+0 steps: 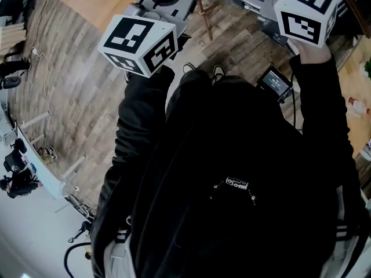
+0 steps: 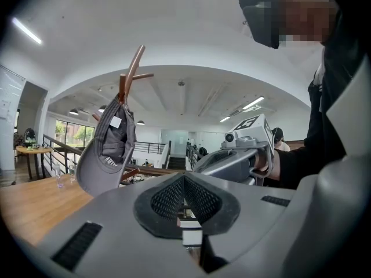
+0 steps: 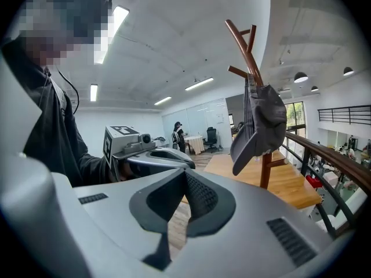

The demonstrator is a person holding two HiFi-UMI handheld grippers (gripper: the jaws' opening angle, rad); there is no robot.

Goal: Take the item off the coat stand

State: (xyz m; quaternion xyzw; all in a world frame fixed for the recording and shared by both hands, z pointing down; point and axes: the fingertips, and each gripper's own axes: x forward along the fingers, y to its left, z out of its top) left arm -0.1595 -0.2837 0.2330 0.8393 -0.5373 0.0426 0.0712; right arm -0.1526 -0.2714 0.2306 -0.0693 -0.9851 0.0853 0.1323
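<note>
Bright loft ahead: cap [image 3: 268, 119] hangs on the coat stand [image 3: 244, 46], light, floppy, so take its stiffer brim. Your left tongs [image 2: 184, 204] and right tongs [image 3: 184, 190] sit closed, empty.

No legible text, number or brand found. White logo [image 1: 236, 183] on black jacket [image 1: 232, 143], head view 5 o'clock: too small to read. Small screen [image 1: 275, 83], 1 o'clock: blurred. White tag [image 2: 116, 122] inside grey cap [image 2: 104, 152]: print unreadable. Left marker cube [image 1: 139, 44], right marker cube [image 1: 306, 11]: square patterns only.
</note>
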